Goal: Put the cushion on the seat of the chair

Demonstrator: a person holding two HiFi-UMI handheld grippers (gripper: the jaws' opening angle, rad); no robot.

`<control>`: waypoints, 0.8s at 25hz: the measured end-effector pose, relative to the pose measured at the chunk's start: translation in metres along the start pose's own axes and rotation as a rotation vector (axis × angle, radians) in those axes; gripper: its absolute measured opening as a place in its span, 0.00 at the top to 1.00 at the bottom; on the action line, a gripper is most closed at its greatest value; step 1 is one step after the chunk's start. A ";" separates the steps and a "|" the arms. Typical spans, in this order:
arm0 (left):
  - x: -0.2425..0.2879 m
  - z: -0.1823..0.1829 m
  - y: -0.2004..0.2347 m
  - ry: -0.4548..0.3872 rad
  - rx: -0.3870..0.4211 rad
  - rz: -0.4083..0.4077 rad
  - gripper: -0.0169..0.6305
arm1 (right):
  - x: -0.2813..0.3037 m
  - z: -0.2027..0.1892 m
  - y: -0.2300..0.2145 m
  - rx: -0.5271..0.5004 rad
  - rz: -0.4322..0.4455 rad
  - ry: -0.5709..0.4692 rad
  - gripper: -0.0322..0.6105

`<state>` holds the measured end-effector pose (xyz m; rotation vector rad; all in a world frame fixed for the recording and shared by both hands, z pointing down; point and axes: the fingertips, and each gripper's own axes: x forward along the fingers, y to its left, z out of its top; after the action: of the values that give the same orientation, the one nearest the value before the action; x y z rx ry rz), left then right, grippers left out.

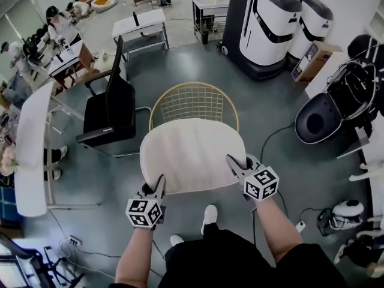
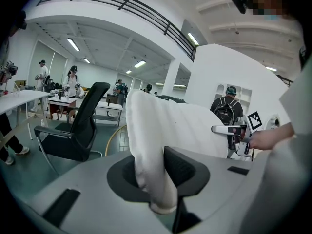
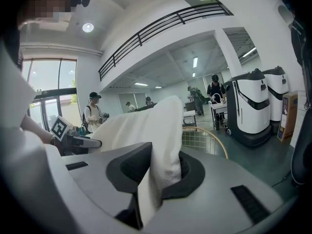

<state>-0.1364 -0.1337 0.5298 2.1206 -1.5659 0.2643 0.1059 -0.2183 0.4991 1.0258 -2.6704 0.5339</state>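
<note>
A cream cushion (image 1: 192, 155) hangs flat between both grippers, over the seat of a gold wire chair (image 1: 193, 101) whose round backrest shows just beyond it. The seat itself is hidden under the cushion, and I cannot tell whether they touch. My left gripper (image 1: 159, 186) is shut on the cushion's near left edge. My right gripper (image 1: 235, 164) is shut on its near right edge. In the left gripper view the cushion (image 2: 165, 126) is pinched in the left gripper (image 2: 156, 177). The right gripper view shows the cushion (image 3: 141, 126) folded into the right gripper (image 3: 155, 174), with the wire chair (image 3: 207, 140) behind.
A black office chair (image 1: 111, 110) stands close to the left of the wire chair. A long white table (image 1: 33, 149) runs along the left. Two white machines (image 1: 270, 26) stand at the back right, a black round device (image 1: 318, 119) at the right. Cables and a power strip (image 1: 300, 225) lie on the floor.
</note>
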 end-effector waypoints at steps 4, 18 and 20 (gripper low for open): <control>0.019 0.002 0.001 0.006 0.010 0.024 0.83 | 0.010 0.002 -0.017 -0.008 0.013 0.008 0.84; 0.071 -0.014 0.014 0.070 0.015 0.043 0.81 | 0.038 -0.016 -0.057 -0.001 -0.006 0.070 0.83; 0.083 -0.018 0.019 0.085 0.013 0.039 0.80 | 0.046 -0.023 -0.066 0.011 -0.015 0.082 0.83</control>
<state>-0.1248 -0.1992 0.5867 2.0626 -1.5617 0.3743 0.1198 -0.2818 0.5518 1.0036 -2.5896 0.5753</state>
